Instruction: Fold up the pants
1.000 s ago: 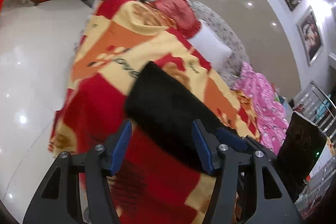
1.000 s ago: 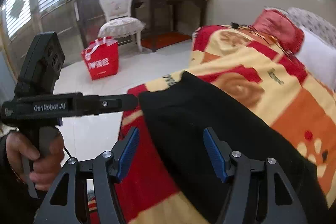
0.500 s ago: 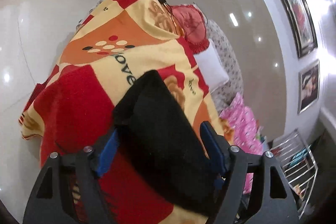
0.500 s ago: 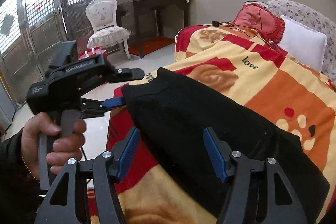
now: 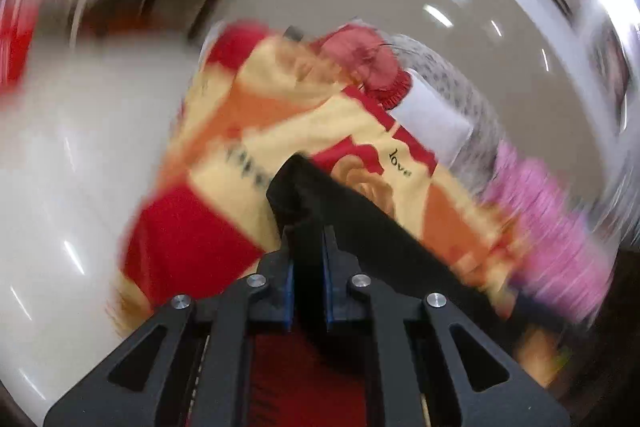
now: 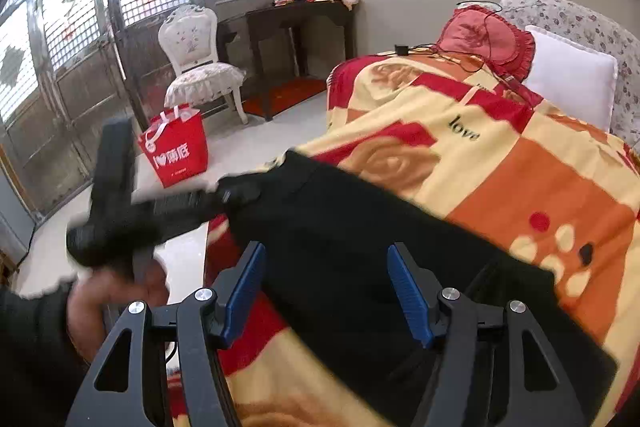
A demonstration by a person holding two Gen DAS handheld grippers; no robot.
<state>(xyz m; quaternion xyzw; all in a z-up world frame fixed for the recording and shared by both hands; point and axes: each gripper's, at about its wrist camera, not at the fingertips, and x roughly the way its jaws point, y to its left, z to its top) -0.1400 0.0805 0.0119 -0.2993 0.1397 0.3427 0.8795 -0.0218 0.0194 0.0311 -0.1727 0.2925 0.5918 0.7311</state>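
Note:
The black pants [image 6: 360, 247] lie on a bed with a red, orange and yellow blanket [image 6: 520, 167]. In the left wrist view my left gripper [image 5: 307, 259] is shut on the near left edge of the pants [image 5: 360, 219], with black cloth bunched between the blue pads. That view is blurred by motion. In the right wrist view my right gripper [image 6: 326, 291] is open, its blue pads either side of the pants' near edge. The left gripper [image 6: 236, 193] shows there too, blurred, at the pants' left corner.
A red pillow [image 6: 484, 35] and a white pillow [image 6: 568, 75] lie at the head of the bed. A red shopping bag [image 6: 176, 147], a white chair [image 6: 196, 67] and a dark desk [image 6: 296, 27] stand on the floor to the left.
My left gripper has shut on the left edge of the pants and is moving fast. My right gripper has stayed open over the pants.

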